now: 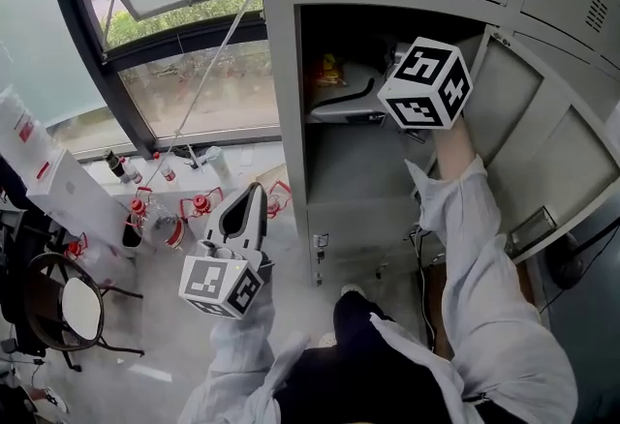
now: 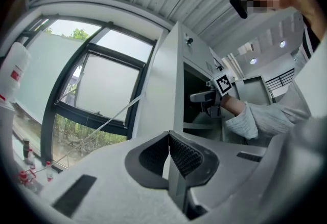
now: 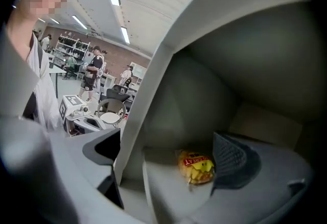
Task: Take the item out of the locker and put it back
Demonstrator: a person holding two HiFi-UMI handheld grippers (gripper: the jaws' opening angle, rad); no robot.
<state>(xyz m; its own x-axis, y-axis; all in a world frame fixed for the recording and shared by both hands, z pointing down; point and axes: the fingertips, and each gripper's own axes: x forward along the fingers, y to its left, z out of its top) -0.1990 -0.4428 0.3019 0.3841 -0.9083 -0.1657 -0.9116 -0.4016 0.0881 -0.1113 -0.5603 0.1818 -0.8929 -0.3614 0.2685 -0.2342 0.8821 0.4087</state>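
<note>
A yellow and red snack packet [image 1: 327, 71] lies on the upper shelf at the back of the open grey locker [image 1: 281, 103]. My right gripper [image 1: 334, 105] reaches into that compartment, its marker cube [image 1: 424, 83] at the opening. In the right gripper view it [image 3: 168, 152] stands open, and the packet [image 3: 198, 165] lies on the shelf between the jaws, close to the right pad [image 3: 232, 159], not gripped. My left gripper [image 1: 254, 201] hangs outside the locker at the lower left, pointing up. Its jaws [image 2: 170, 152] are shut with nothing in them.
The locker door [image 1: 547, 146] stands open to the right. A lower shelf [image 1: 358, 170] lies beneath the right gripper. Left of the locker is a window [image 1: 194, 83], with red-capped bottles [image 1: 170, 209] and a round chair [image 1: 68, 308] on the floor. People stand far off [image 3: 94, 67].
</note>
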